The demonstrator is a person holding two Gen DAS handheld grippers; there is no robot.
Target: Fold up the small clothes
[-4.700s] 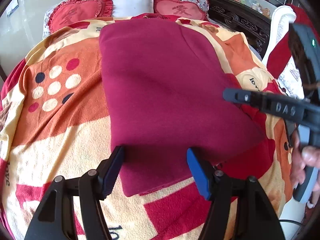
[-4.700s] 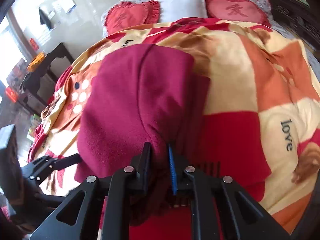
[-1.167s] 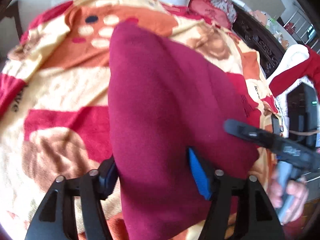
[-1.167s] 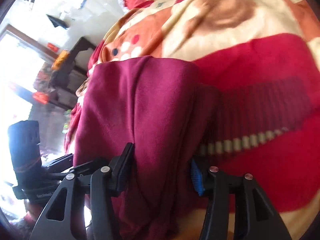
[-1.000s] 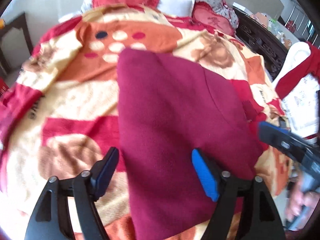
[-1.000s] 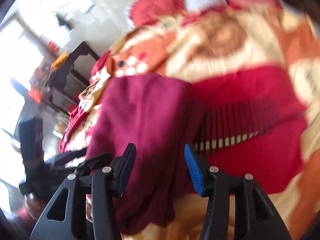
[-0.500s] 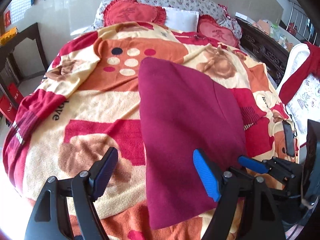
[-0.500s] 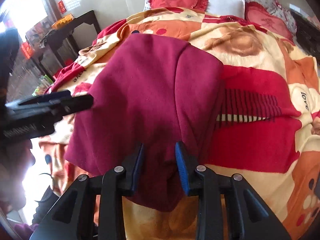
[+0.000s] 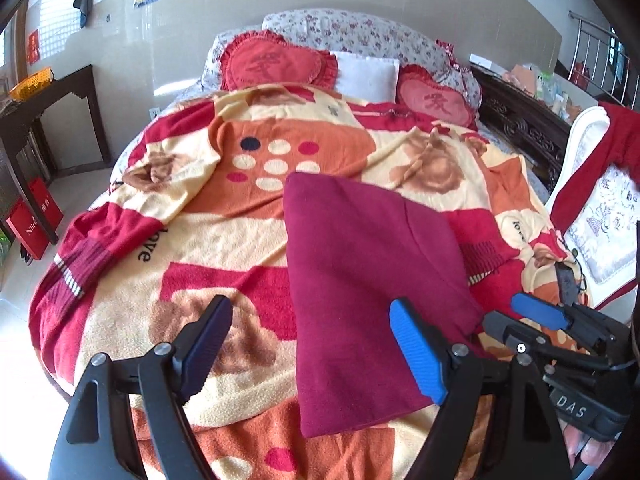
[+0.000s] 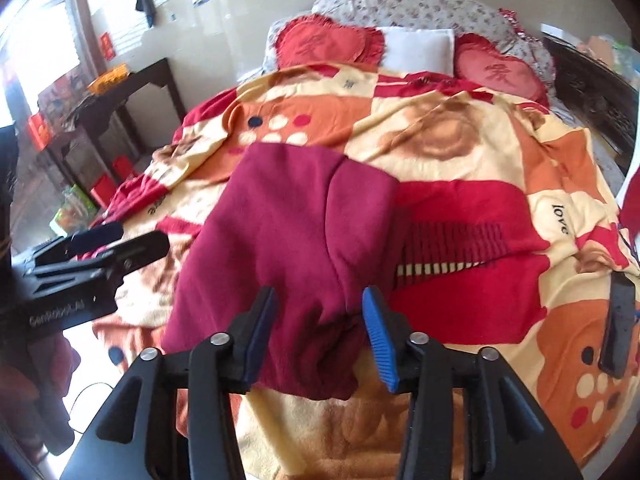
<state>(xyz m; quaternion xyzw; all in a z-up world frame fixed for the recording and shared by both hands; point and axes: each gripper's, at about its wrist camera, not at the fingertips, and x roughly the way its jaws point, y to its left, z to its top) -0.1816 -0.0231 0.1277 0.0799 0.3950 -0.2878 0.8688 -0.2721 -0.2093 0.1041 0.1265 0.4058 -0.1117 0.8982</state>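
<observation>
A folded maroon garment [image 9: 368,272] lies flat on the patterned blanket [image 9: 224,240] of the bed. It also shows in the right wrist view [image 10: 296,240]. My left gripper [image 9: 316,352] is open and empty, raised above the garment's near left edge. My right gripper [image 10: 320,332] is open and empty, raised over the garment's near end. The right gripper shows at the right edge of the left wrist view [image 9: 532,320]. The left gripper shows at the left of the right wrist view [image 10: 112,244].
Red heart cushions [image 9: 276,64] and a white pillow [image 9: 366,74] lie at the bed's head. A dark side table [image 9: 44,96] stands on the left. A white chair [image 9: 592,200] with a red garment stands on the right. A dark phone [image 10: 618,320] lies on the blanket.
Both grippers have let go of the maroon garment and pulled back and up. The garment now lies folded on the blanket. The right gripper has opened wider than half a second ago.
</observation>
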